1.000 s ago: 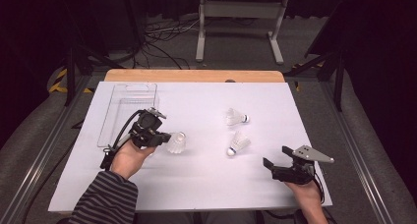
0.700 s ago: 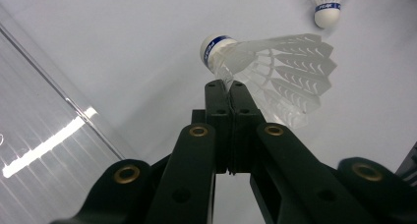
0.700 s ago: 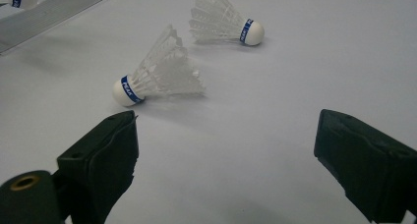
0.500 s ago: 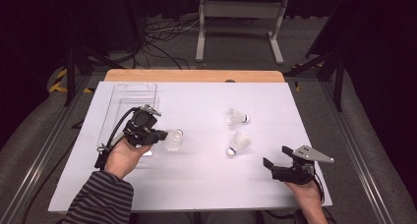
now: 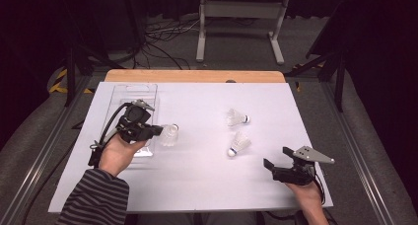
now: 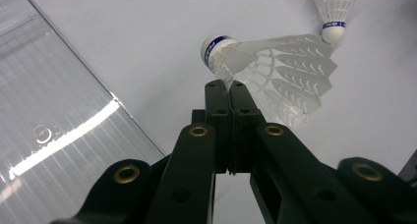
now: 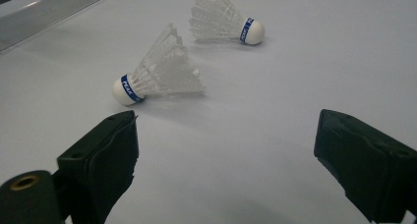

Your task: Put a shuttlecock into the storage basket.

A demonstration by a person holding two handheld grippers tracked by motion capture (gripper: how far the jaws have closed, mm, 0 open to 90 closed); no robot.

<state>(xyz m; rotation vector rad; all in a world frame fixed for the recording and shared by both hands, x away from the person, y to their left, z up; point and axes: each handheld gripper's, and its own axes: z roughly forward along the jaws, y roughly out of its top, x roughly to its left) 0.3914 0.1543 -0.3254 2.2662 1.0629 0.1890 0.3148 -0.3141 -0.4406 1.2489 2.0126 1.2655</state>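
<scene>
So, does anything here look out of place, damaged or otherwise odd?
Nothing stands out. The left gripper holds one shuttlecock by its feathers beside the clear tray; two other shuttlecocks lie intact on the white table.

A white sheet [image 5: 197,185] covers the tabletop across the middle of the high view, with a strip of wooden board [image 5: 194,76] exposed along its upper edge. A clear ribbed plastic tray [image 5: 129,94] lies at the sheet's upper left. Two white shuttlecocks with blue-banded cork heads lie right of centre, one [image 5: 236,118] above the other [image 5: 239,143], near but apart; a grey metal stand [image 5: 240,10] and loose cables [image 5: 162,35] occupy the dark floor at the top.
</scene>
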